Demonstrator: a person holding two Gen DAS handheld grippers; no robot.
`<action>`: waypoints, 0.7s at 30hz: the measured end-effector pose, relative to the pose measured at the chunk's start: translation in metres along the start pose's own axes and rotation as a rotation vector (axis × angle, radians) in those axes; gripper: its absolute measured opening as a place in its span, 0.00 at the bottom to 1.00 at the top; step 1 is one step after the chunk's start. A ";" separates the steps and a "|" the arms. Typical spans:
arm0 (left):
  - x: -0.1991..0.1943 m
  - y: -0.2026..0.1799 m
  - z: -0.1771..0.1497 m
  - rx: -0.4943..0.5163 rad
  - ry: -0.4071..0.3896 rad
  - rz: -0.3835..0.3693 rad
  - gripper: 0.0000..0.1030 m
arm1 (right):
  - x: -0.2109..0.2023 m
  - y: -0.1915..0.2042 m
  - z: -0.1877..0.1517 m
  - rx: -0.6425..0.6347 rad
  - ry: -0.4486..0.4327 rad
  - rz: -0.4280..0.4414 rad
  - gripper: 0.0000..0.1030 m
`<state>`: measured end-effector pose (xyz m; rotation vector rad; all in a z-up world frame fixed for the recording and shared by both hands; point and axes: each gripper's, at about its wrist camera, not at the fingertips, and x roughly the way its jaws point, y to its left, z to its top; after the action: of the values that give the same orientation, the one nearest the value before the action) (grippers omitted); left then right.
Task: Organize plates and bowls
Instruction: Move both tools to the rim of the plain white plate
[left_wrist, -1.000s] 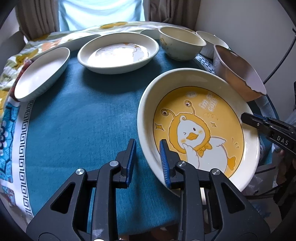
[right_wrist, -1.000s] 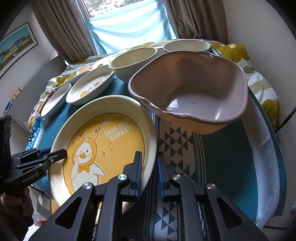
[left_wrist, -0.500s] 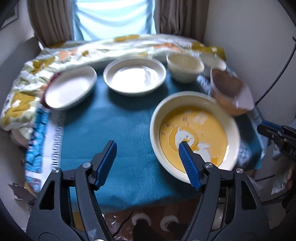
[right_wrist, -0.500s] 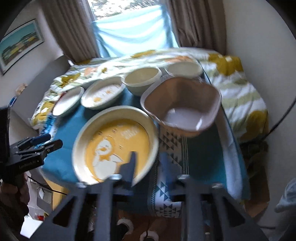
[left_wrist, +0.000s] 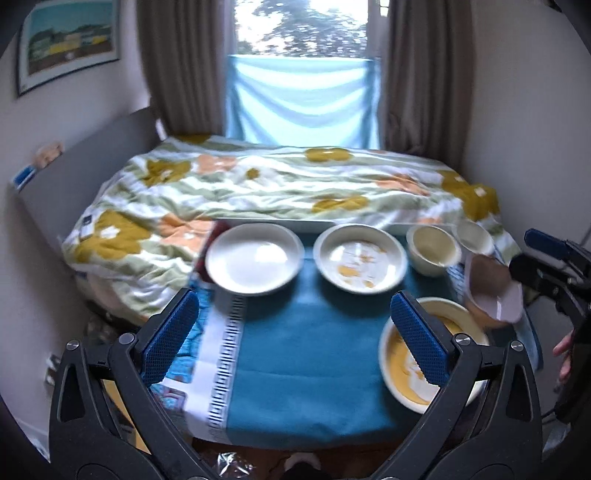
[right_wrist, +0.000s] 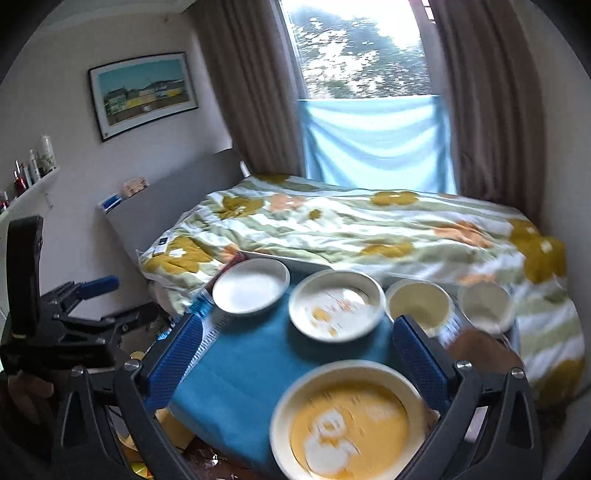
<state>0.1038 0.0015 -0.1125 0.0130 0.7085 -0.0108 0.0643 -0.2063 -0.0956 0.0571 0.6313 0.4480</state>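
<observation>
With both claws spread wide and holding nothing, the left claw (left_wrist: 295, 343) and right claw (right_wrist: 295, 358) hang above the desk (left_wrist: 306, 369), probably choosing between the yellow plate (right_wrist: 347, 421) and the bowls.

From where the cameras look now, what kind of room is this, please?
Most likely a bedroom: a bed with a yellow-and-orange floral duvet, brown curtains at a window and a framed landscape picture on the wall. The dishes stand on a small table with a teal cloth at its foot.
</observation>
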 end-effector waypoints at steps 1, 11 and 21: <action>0.004 0.008 0.003 -0.012 0.001 0.008 1.00 | 0.014 0.007 0.011 -0.013 0.011 0.004 1.00; 0.086 0.126 0.031 -0.233 0.083 -0.002 1.00 | 0.154 0.048 0.077 -0.054 0.195 0.015 1.00; 0.202 0.156 0.010 -0.357 0.256 -0.112 0.85 | 0.312 0.029 0.076 -0.055 0.471 0.089 0.95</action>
<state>0.2659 0.1567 -0.2355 -0.3729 0.9583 0.0101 0.3203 -0.0424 -0.2027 -0.0759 1.0819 0.5709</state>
